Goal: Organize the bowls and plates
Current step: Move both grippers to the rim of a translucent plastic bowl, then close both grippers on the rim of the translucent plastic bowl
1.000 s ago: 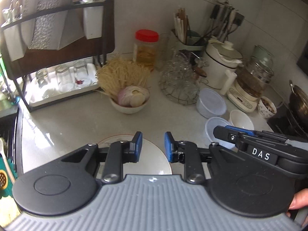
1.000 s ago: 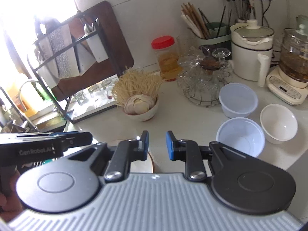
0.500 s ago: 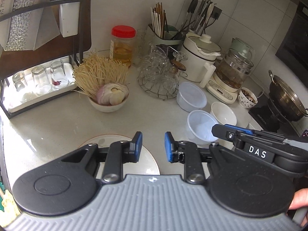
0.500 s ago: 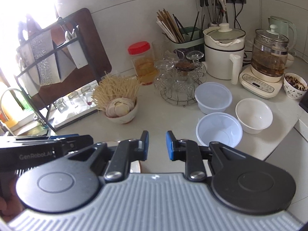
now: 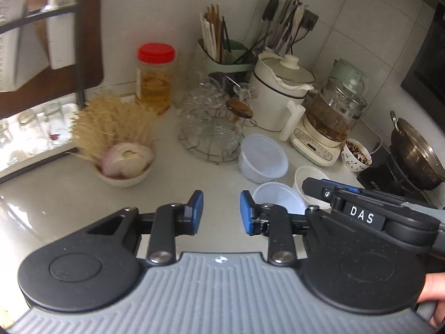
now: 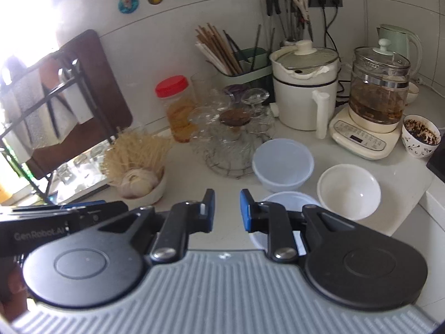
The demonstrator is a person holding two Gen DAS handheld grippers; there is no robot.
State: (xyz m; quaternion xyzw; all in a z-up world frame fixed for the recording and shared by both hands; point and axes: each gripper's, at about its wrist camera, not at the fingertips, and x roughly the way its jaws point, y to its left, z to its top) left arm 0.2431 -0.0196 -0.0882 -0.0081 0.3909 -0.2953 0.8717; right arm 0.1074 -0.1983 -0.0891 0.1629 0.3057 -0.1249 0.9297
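Observation:
Three empty bowls stand together on the white counter: a far translucent plastic bowl, a near translucent plastic bowl and a white ceramic bowl. My left gripper hovers over bare counter just left of the near plastic bowl; its jaws are opening and hold nothing. My right gripper is narrowly open and empty. Its right finger covers part of the near plastic bowl. Each gripper shows at the edge of the other's view. No plate is in view.
A bowl of dry noodles and onion sits left of centre. Behind stand a red-lidded jar, a wire stand of glass cups, a white pot and a glass kettle. A dish rack is left, a wok right.
Both views have swung right along the counter. The white plate under the left gripper has left view. The three bowls now lie closer, and the left jaws stand slightly wider.

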